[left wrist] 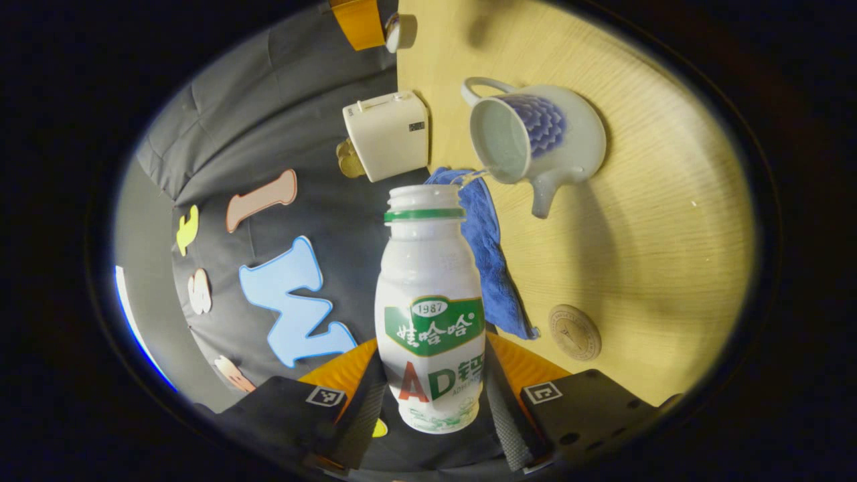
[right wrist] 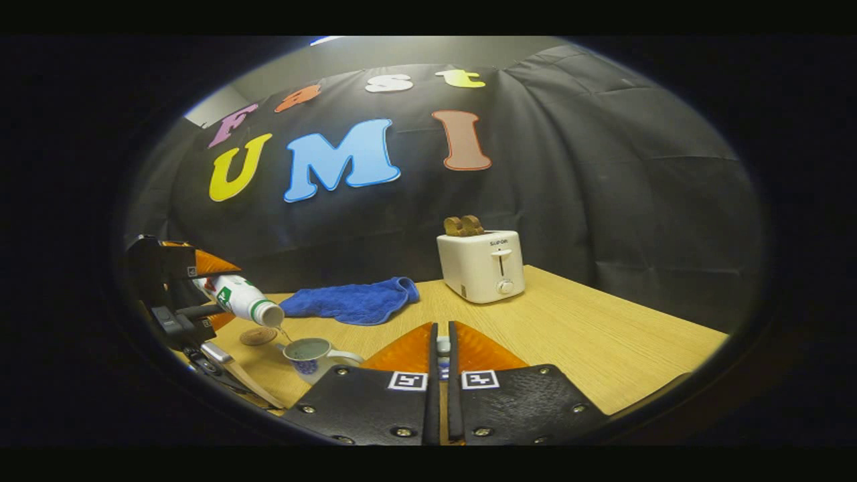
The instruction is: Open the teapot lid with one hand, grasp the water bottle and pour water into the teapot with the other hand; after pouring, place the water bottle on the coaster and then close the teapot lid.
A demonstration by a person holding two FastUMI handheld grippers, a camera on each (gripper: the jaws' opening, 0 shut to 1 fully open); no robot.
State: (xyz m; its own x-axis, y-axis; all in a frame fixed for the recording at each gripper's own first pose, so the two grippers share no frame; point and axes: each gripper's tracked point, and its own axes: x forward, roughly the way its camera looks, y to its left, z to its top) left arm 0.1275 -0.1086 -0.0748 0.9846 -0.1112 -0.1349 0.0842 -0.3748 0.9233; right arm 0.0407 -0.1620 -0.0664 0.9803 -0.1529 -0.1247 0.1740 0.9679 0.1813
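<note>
My left gripper [left wrist: 434, 391] is shut on a white water bottle [left wrist: 432, 314] with a green label and no cap. The bottle is tipped over, its mouth beside the rim of the white teapot [left wrist: 535, 137] with a blue pattern. A thin stream of water [left wrist: 473, 176] runs into the open pot. In the right gripper view the bottle [right wrist: 244, 301] leans down over the teapot [right wrist: 311, 353]. My right gripper [right wrist: 442, 335] is held off to the side, fingers almost together on a small white and blue piece, the teapot lid [right wrist: 442, 349]. A round wooden coaster [left wrist: 574, 332] lies on the table near the pot.
A blue cloth [right wrist: 351, 301] lies crumpled behind the teapot. A white toaster [right wrist: 482, 264] with bread in its slots stands at the back of the wooden table [right wrist: 602, 348]. The black booth wall rises behind the table.
</note>
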